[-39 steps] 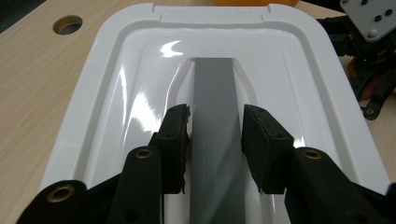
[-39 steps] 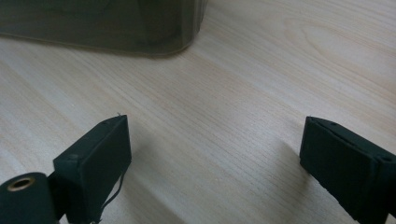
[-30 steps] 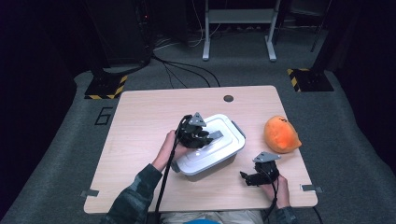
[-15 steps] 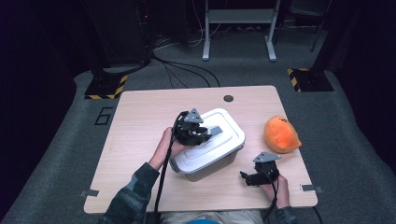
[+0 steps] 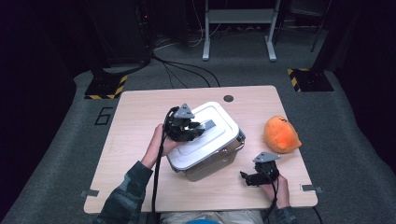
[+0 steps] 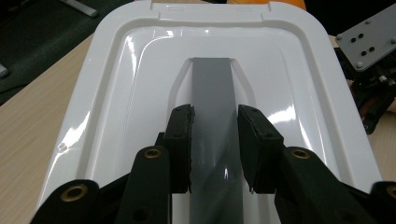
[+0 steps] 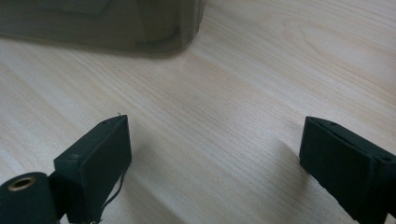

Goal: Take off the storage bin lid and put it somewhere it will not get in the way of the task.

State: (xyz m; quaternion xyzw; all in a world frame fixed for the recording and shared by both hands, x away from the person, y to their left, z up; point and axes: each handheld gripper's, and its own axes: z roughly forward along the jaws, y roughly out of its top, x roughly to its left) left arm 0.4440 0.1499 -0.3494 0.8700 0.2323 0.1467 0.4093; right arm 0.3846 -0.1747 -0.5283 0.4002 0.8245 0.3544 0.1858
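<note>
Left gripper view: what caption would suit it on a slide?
Left gripper shut on the grey handle of a white box lid.

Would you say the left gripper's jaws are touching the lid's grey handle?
Touching: in the left gripper view, the left gripper has both pads pressed against the grey handle.

One readable mark: a large digit "6" (image 5: 103, 115) on the grey floor (image 5: 70, 154), just off the tabletop's far-left corner. No legible text, label or brand on anything on the tabletop.
</note>
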